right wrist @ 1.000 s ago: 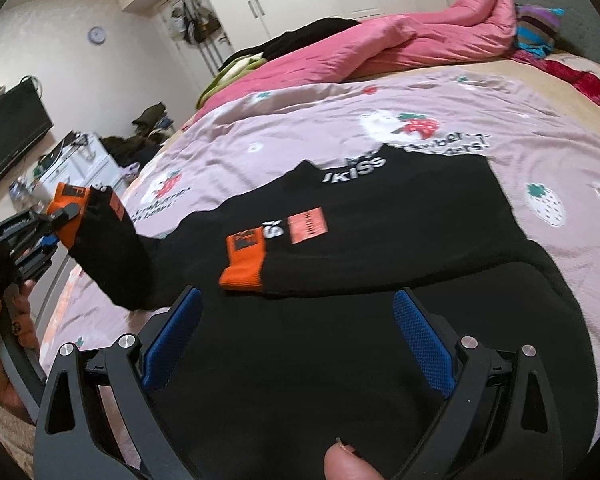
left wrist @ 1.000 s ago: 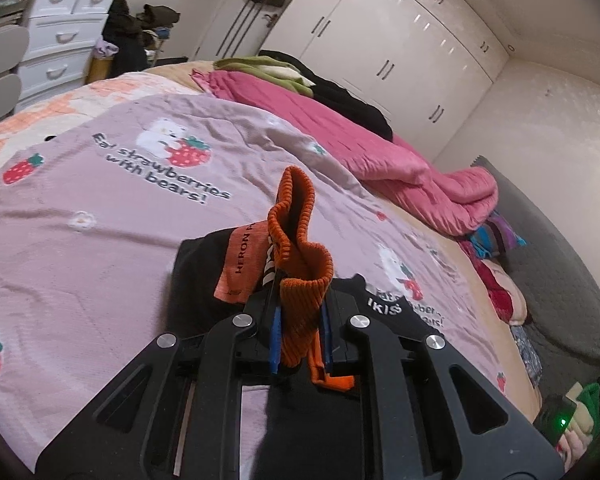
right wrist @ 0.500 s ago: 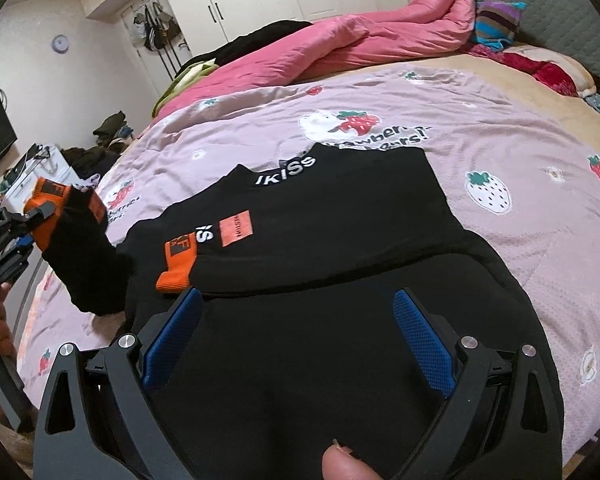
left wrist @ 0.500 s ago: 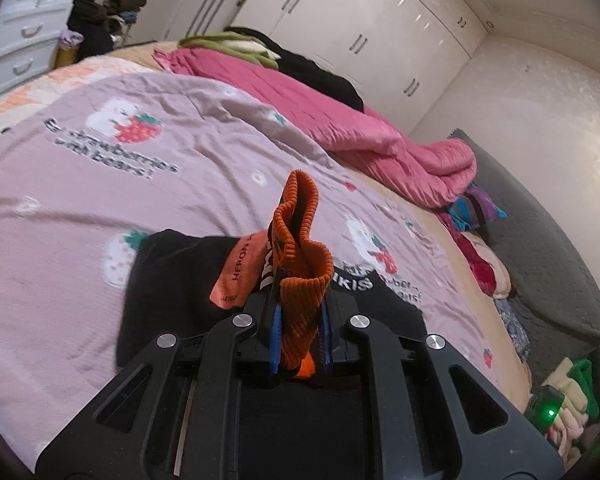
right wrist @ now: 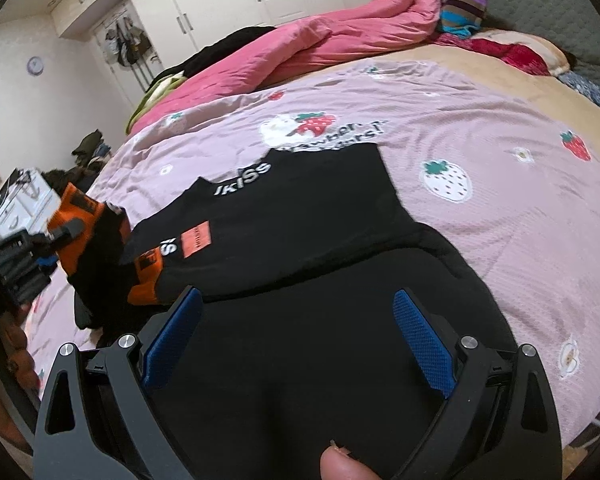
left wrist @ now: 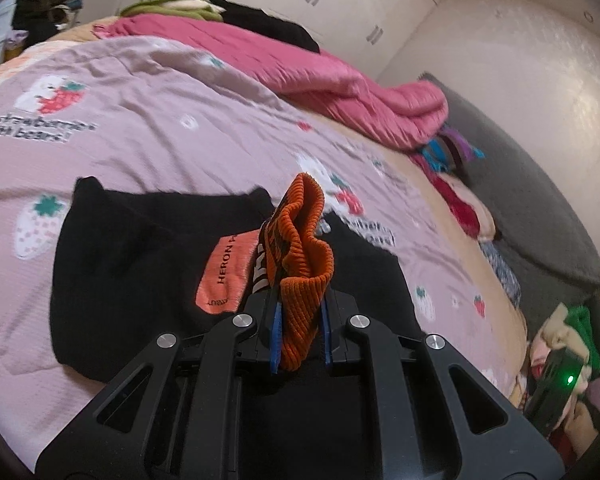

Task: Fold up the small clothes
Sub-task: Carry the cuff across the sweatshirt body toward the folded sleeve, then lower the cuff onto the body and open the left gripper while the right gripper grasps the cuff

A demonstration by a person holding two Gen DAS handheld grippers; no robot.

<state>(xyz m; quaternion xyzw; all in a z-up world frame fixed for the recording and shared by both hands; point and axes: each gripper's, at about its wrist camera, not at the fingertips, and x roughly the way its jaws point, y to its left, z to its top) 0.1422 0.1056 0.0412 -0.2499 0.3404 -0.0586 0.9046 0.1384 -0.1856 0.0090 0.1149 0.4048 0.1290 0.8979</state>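
We see white wardrobes [right wrist: 220, 4] lining the far wall ahead, a wall clock [right wrist: 35, 65] and a white dresser [right wrist: 24, 204] off left.

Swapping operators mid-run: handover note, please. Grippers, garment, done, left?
Left gripper: shut on the ribbed orange sleeve cuff, held up over the garment.
Right gripper: open, empty, low over the lower part of the black knit sweater.
Sweater lies on the lilac strawberry-print bedspread. One sleeve already lies folded across the chest, its orange cuff flat.
Left to do: lay the held sleeve across, release, then fold the body up.
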